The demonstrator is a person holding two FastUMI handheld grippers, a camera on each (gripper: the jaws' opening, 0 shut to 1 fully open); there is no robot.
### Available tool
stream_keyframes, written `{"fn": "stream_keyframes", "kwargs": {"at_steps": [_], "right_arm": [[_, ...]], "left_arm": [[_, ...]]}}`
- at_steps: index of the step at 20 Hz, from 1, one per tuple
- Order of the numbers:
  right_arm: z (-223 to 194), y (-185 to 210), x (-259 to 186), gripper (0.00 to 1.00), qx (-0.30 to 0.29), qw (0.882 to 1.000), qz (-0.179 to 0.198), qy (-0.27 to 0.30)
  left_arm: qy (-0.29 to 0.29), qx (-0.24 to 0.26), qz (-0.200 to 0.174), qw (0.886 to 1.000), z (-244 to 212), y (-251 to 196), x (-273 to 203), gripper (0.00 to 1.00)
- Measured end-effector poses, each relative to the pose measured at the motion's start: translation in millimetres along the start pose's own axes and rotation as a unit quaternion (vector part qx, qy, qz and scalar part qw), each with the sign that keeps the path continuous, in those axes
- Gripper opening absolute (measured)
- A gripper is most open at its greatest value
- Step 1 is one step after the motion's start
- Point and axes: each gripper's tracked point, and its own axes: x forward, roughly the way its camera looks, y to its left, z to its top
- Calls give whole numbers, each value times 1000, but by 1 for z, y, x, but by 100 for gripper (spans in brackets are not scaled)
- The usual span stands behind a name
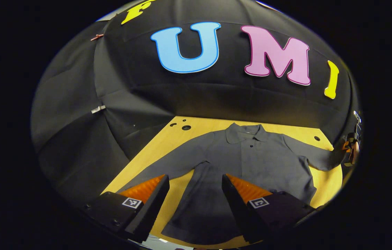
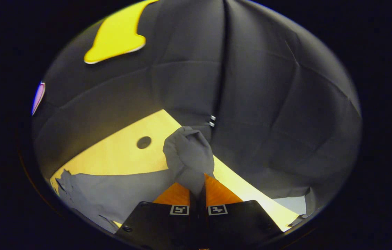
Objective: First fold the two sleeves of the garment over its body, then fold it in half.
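Grey polo shirt point(image 1: 251, 156) flat on desk point(image 1: 168, 139). Left gripper point(image 1: 195, 189) jaws wide above hem; right gripper point(image 2: 197, 187) jaws pinching sleeve cuff point(image 2: 189, 152).

dim booth | tabletop point(image 1: 168, 146) brightly lit — glare | fisheye-warped edges

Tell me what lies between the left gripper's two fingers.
In the left gripper view, the open left gripper hovers over the shirt: its lower body shows between the fingers, plus a bare strip of the wooden table under the sleeve.
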Motion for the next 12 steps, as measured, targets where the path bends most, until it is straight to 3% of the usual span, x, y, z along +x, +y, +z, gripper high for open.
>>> {"fn": "stream_keyframes", "kwargs": {"at_steps": [7, 12], "right_arm": [[61, 125, -96, 5, -71, 990, 103, -60], [60, 207, -156, 5, -115, 976, 173, -64]], "left_arm": [[-22, -18, 9, 1000, -7, 49, -7, 96], [2, -77, 43, 996, -33, 98, -13, 96]]}}
